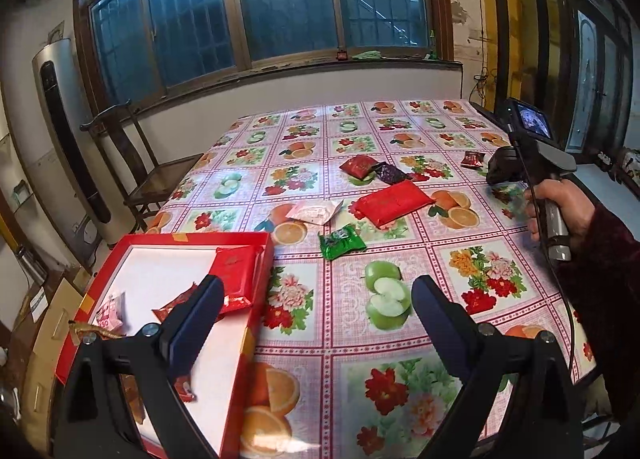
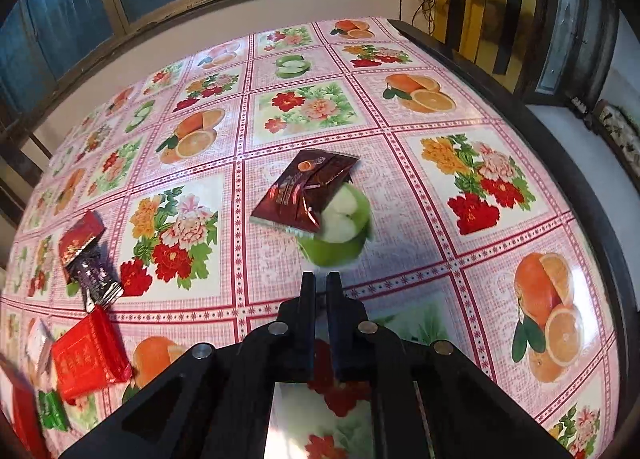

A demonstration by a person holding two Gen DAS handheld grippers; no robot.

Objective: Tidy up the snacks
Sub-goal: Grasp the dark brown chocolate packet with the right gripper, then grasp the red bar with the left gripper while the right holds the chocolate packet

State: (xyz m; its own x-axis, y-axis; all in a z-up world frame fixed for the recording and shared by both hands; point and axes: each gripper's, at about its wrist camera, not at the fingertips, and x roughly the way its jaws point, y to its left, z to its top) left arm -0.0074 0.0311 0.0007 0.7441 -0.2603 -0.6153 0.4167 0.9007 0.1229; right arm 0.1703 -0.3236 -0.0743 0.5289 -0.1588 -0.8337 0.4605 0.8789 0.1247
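While right tongs sit together, empty, dark red packet lies flat on bench just ahead: reopen, straddle packet edge, pinch firmly, carry to red box. Left tongs apart, empty.

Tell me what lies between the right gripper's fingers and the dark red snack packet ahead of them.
Right wrist view: only tablecloth, its printed green apple, between right gripper and dark red packet.
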